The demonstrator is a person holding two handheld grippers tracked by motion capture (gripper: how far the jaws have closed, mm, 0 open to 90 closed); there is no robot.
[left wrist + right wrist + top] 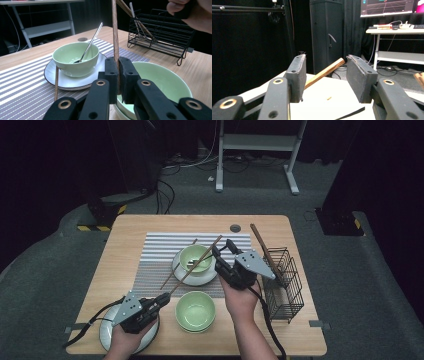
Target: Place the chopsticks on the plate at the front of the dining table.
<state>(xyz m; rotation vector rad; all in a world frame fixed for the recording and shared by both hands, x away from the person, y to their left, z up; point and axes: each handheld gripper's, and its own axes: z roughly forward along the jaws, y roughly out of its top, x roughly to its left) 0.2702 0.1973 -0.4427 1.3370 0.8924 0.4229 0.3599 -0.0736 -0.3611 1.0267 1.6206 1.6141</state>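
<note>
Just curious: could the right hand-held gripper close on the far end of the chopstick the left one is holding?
Probably yes. The right hand-held gripper is open, with the chopstick tip already between its jaws and nothing blocking. The left hand-held gripper clamps the other end.

The wooden table (125, 245) holds a striped mat (160, 251) just ahead of the left claw (163, 298). A grey plate (106, 334) lies under that claw. A green bowl (195, 311) sits right beside it. A black wire rack (286, 290) stands beside the right claw (218, 254).
</note>
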